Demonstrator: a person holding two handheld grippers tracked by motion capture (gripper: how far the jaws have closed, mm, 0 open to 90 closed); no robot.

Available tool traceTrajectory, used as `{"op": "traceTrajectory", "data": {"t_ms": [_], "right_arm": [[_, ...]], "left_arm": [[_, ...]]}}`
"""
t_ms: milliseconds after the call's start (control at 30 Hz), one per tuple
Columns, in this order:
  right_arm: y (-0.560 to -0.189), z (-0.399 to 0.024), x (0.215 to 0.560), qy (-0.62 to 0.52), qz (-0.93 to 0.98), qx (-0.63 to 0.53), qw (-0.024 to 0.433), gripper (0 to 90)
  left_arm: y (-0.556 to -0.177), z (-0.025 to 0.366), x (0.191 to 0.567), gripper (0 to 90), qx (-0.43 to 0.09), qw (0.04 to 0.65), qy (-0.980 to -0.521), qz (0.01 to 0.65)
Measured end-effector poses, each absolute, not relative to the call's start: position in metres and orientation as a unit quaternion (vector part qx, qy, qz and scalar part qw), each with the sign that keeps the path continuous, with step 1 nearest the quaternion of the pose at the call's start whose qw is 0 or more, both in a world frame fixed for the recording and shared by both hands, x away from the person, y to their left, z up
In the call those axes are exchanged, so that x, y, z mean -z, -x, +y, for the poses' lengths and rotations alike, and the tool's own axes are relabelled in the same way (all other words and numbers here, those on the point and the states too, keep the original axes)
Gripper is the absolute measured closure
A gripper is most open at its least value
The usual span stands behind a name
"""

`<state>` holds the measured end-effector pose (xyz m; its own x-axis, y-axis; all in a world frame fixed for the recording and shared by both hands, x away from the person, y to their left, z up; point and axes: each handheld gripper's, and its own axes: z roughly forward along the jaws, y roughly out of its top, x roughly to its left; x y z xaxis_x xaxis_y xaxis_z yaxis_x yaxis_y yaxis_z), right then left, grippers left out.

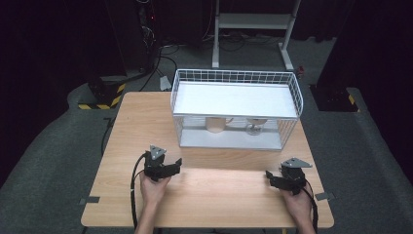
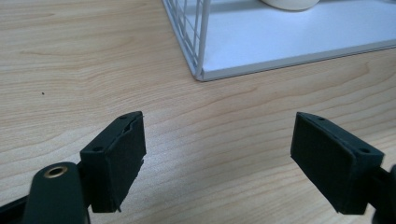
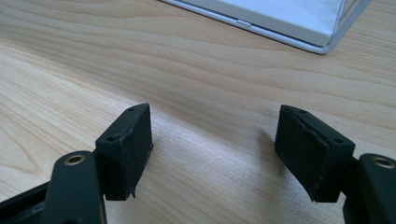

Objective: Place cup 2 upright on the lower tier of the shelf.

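**Both grippers low over the bare desk, fingers apart**

The left gripper point(image 1: 176, 165) and the right gripper point(image 1: 269, 176) sit near the front of the wooden desk point(image 1: 219, 195), each in a hand, well apart from each other. Both have their fingers point(image 2: 119, 158) spread, with bare wood between them. Behind them stands a white wire rack point(image 1: 236, 107); on its lower shelf rest a pale cup point(image 1: 215, 125) and a glass point(image 1: 255, 126).

Bright, evenly lit table point(image 1: 214, 195); dark surroundings; sharp close-ups.
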<state>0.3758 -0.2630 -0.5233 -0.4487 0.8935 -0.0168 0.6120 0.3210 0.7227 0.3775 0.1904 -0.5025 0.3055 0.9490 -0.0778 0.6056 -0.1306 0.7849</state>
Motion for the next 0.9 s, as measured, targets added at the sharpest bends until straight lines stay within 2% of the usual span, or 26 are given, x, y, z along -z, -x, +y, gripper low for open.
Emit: {"op": "traceTrajectory", "data": {"t_ms": [900], "right_arm": [[-0.376,-0.263,0.523,-0.480,0.784,-0.330,0.213,27.7]], "left_arm": [[-0.394,0.190,0.520,19.0,-0.232,0.338,-0.718,0.562]]}}
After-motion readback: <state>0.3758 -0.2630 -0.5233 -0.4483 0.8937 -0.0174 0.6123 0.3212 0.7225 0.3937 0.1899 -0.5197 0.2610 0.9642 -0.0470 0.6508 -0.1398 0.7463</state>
